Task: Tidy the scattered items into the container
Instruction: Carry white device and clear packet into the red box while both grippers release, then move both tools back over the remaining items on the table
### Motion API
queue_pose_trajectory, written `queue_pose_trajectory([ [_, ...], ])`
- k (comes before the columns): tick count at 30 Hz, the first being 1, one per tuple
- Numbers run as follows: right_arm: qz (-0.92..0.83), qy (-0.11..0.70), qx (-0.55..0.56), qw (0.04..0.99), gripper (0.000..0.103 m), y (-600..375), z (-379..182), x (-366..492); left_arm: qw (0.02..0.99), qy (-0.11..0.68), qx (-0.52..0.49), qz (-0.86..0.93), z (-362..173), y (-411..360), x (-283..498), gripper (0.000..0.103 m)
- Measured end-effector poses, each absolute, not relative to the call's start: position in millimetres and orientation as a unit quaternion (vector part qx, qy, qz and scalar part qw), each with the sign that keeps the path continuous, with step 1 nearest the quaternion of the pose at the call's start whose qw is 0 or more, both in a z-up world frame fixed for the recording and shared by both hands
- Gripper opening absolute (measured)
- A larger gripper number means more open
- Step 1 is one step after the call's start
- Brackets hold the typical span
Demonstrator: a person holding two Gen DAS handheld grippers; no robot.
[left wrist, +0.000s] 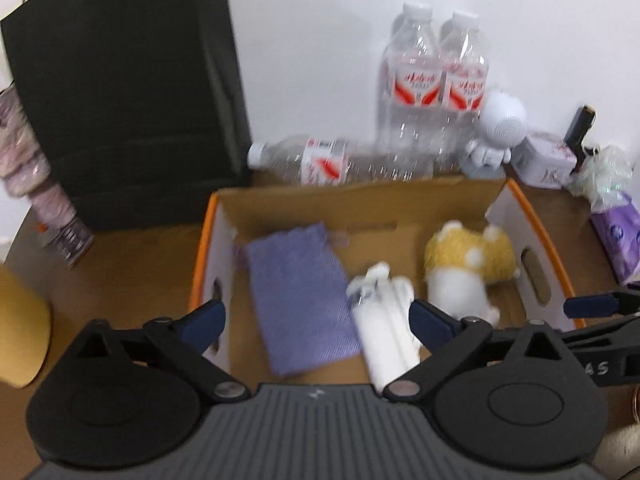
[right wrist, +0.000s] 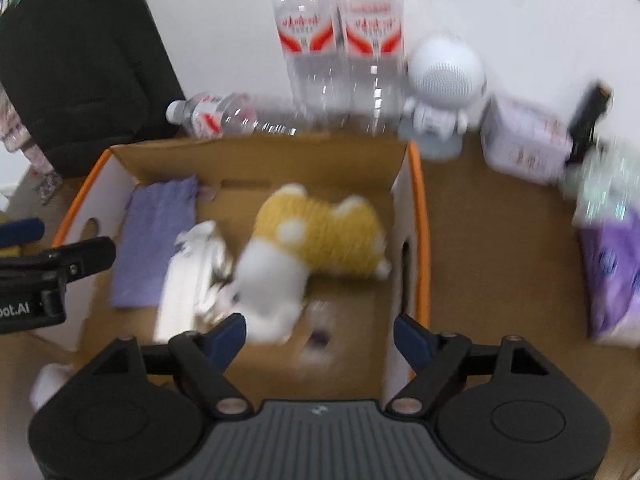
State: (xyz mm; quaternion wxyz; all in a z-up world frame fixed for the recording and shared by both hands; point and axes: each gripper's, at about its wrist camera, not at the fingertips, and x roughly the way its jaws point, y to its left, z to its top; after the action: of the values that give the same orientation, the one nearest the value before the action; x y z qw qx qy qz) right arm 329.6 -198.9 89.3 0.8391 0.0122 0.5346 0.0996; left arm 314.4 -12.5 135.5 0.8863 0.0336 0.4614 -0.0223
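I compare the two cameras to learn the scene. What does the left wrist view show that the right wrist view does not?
Only the left wrist view: a yellow object at its left edge.

Only the right wrist view: a small blurred item on the box floor.

Both: the cardboard box, purple cloth, white bottle, plush dog and water bottles.

- Cardboard box (left wrist: pixel 400 204): matt brown corrugated board, white outer faces, orange rim.
- Purple pouch (left wrist: pixel 300 300): woven cloth, ribbed, matt.
- Plush toy (right wrist: pixel 320 240): fluffy yellow and white pile.
- Water bottles (right wrist: pixel 340 60): clear glossy plastic, printed labels.
- Counter (right wrist: pixel 500 260): smooth brown wood-look finish.
- Left tool (left wrist: pixel 318 320): matt black plastic, blue pads.
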Motion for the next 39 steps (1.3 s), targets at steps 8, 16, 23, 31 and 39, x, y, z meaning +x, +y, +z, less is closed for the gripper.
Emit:
queue_pose_trajectory([
  [8, 0.121, 0.504, 0.019, 0.855, 0.085, -187.2, 126.0, 279.2, 0.892, 0.450, 0.041, -0.022, 164.6, -8.4, 258.0, 0.103],
  [16, 0.131, 0.478, 0.014, 0.869, 0.086, -185.5, 155.6, 236.0, 0.896, 0.441, 0.035, -0.024, 185.7, -4.8, 214.5, 0.103],
  [23, 0.157, 0.422, 0.034, 0.892, 0.089, -197.2, 166.1, 179.5, 0.912, 0.407, -0.027, -0.039, 174.7, 9.0, 149.5, 0.103],
  [31, 0.138, 0.338, 0.024, 0.931, 0.096, -214.8, 73.2, 33.9, 0.941, 0.335, -0.043, -0.008, 64.0, 16.3, 8.2, 0.103],
  [39, 0.124, 0.322, 0.022, 0.938, 0.094, -215.4, 2.8, -31.0, 0.937, 0.343, -0.040, -0.047, 16.8, 8.8, -29.2, 0.103],
])
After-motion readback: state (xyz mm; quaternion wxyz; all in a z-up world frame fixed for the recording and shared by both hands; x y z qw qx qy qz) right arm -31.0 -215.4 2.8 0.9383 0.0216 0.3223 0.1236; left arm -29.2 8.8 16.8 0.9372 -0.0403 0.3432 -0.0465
